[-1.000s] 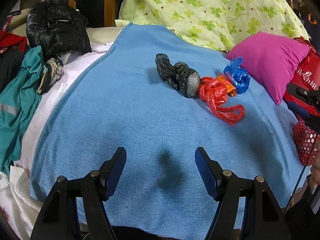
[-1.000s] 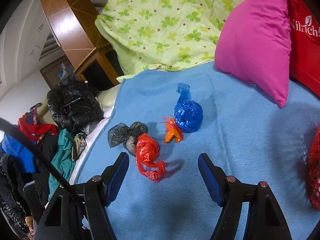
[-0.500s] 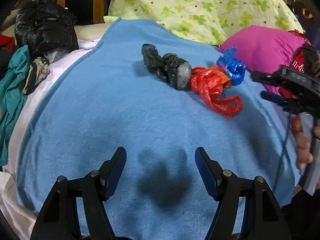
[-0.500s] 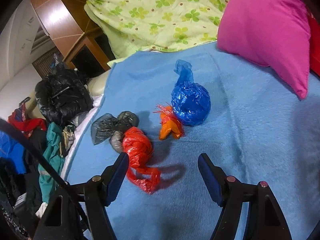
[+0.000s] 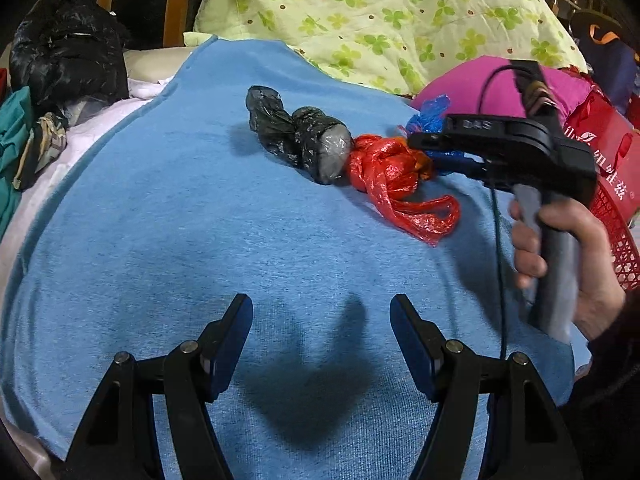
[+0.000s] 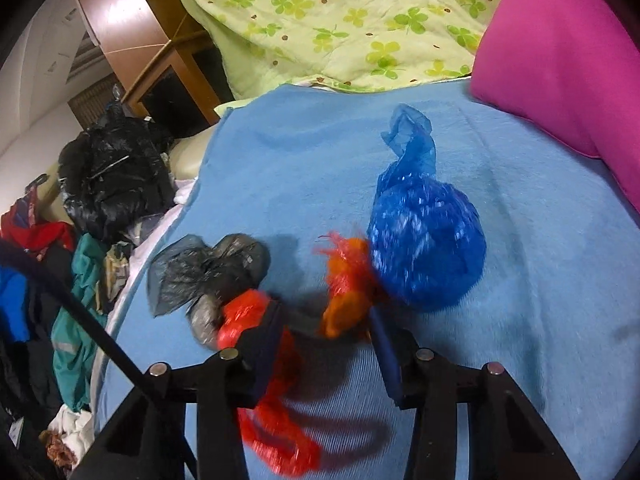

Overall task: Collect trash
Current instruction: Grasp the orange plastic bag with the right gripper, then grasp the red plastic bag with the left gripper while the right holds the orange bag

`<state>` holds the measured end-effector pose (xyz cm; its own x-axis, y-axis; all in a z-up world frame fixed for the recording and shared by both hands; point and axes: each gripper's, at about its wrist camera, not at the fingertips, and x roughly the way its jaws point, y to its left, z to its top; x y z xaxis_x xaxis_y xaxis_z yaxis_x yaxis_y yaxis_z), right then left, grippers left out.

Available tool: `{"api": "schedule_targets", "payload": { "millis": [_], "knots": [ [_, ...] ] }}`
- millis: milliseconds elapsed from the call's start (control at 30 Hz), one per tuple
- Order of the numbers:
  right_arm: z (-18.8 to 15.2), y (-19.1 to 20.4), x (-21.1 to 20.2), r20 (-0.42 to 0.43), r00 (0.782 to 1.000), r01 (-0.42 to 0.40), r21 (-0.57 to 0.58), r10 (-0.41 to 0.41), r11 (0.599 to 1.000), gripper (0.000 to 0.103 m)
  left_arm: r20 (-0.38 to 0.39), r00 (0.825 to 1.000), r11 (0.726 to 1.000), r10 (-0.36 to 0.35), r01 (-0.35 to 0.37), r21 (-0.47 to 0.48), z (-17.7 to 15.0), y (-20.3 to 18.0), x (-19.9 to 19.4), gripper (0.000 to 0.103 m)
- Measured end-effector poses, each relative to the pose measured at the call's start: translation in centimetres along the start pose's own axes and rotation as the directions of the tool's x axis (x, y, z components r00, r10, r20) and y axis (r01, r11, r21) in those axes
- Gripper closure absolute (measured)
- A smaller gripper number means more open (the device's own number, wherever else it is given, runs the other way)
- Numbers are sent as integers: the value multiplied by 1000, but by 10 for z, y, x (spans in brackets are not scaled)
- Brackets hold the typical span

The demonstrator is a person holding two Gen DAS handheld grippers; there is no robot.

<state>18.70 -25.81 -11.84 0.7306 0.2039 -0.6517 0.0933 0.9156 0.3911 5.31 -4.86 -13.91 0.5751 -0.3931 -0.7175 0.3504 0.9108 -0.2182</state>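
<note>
Several knotted trash bags lie in a row on the blue blanket (image 5: 200,240): a black bag (image 5: 300,140), a red bag (image 5: 384,172), a small orange bag (image 6: 344,300) and a blue bag (image 6: 424,240). My right gripper (image 6: 326,332) has its jaws closing around the orange bag. The bag sits between the fingertips, with a gap still showing on its left side. The left finger (image 6: 264,344) lies over the red bag (image 6: 244,312). In the left wrist view the right gripper (image 5: 424,152) comes in from the right, held by a hand (image 5: 560,248). My left gripper (image 5: 320,312) hovers open over bare blanket.
A pink pillow (image 6: 560,60) and a green floral quilt (image 5: 380,12) border the blanket at the back. A red mesh basket (image 5: 616,232) and a red printed bag (image 5: 604,140) stand at the right. A black jacket (image 5: 64,60) and piled clothes (image 6: 72,320) lie on the left.
The right gripper has moved forward and down onto the bags, and its jaws have narrowed around the orange bag. The left gripper has dipped slightly and stays open.
</note>
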Motion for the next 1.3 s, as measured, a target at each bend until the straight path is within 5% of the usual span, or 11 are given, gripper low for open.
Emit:
{"api": "schedule_targets", "payload": {
  "millis": [333, 433, 533, 900, 1100, 1300],
  "knots": [
    [16, -17, 34, -29, 998, 53, 7, -53, 999, 55, -19, 1000, 1000, -7, 7, 2, -1, -2, 6, 31],
    [15, -11, 34, -48, 997, 52, -28, -53, 998, 68, -18, 1000, 1000, -1, 2, 6, -1, -3, 7, 31],
    [13, -4, 30, -53, 996, 69, -69, -73, 995, 69, -17, 1000, 1000, 5, -5, 13, -1, -5, 7, 31],
    [1, -22, -30, -59, 998, 13, -46, -16, 999, 69, 3, 1000, 999, 21, -21, 36, 34, -24, 18, 31],
    [-8, -43, -55, -56, 998, 27, -23, -28, 999, 69, 7, 1000, 999, -9, 10, -31, 86, -51, 45, 31],
    [-4, -68, -87, 3, 1000, 25, 15, -25, 1000, 69, -65, 998, 988, 14, -24, -151, 99, -60, 79, 31]
  ]
}}
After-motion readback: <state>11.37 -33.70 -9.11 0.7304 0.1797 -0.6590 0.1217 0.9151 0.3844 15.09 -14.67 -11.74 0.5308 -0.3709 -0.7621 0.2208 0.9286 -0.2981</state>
